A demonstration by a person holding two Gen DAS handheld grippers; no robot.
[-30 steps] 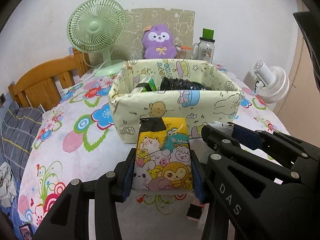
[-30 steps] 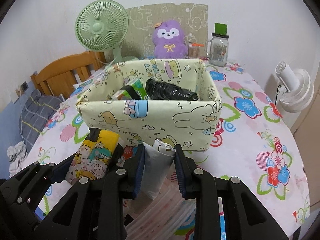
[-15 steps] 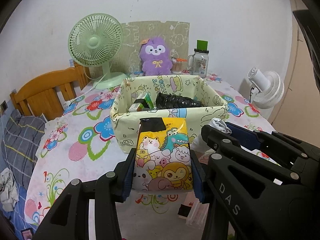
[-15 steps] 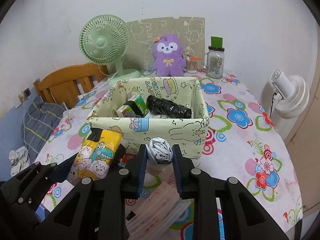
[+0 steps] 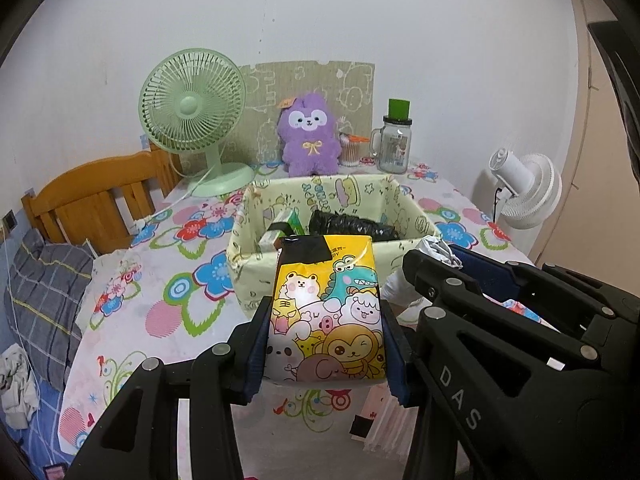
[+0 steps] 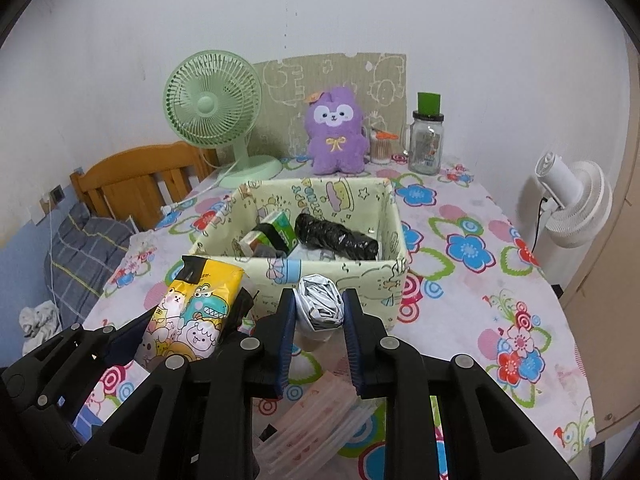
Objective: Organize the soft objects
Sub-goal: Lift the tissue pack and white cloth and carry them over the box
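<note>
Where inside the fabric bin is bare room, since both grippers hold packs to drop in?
Free: the right end of the pale cartoon-print fabric bin, between the black crinkled plastic bundle and the right wall. Crowded: the left half, where the green carton leans among other packs.

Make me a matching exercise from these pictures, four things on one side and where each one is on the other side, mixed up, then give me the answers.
Things:
1. yellow cartoon pack
2. crumpled silver-white bag
3. black plastic bundle
4. purple plush toy

Places:
A. lying inside the fabric bin
B. clamped in the right hand-held gripper
C. standing at the far edge of the table, by the wall
D. clamped in the left hand-held gripper

Pairs: 1-D, 2-B, 3-A, 4-C
</note>
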